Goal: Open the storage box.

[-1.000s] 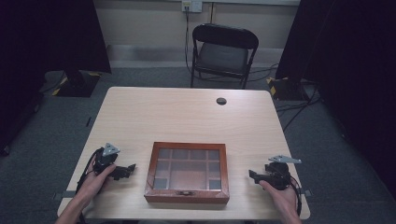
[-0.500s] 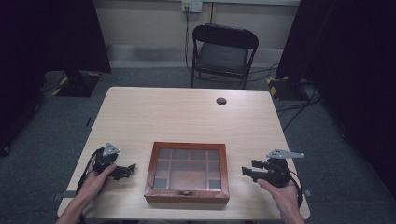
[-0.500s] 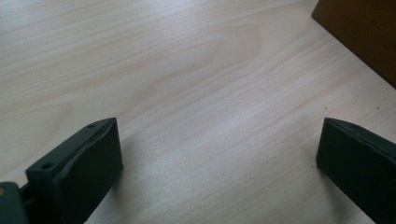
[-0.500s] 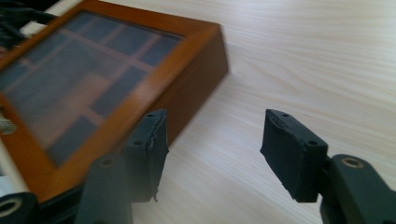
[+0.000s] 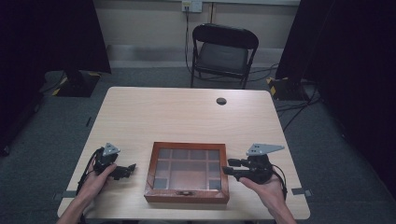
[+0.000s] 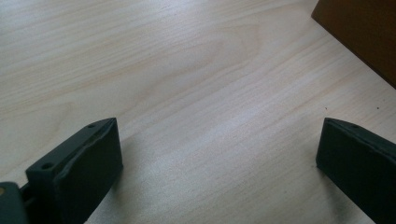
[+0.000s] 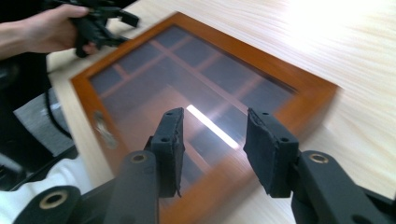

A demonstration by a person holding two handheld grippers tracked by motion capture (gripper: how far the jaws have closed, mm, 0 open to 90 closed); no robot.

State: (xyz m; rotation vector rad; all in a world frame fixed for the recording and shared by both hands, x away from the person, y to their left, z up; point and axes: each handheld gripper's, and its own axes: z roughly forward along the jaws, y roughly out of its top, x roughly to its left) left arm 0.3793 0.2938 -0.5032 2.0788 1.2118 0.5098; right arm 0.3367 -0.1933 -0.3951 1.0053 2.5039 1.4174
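A shallow wooden box [image 5: 186,196] with a glass lid lies shut near the table's front edge, several compartments showing through the pane. A small metal latch [image 5: 186,192] sits on its front side. My left gripper [image 5: 130,169] rests low on the table just left of the box, open, with bare wood between its jaws [image 6: 217,144]. The box's corner [image 6: 364,32] is at the upper right of the left gripper view. My right gripper [image 5: 226,167] is held at the box's right edge, open and holding nothing. It hovers over the glass [image 7: 215,135], above the box's frame [image 7: 299,81].
The light wooden table [image 5: 187,116] has a dark cable hole [image 5: 221,101] at its far side. A black folding chair [image 5: 223,51] stands behind the table. Cables run across the grey floor at the right. The person's other hand and gripper [image 7: 100,25] lie beyond the box.
My right gripper has moved left from the table's right side to the box's right edge. The left gripper and the box have stayed put.
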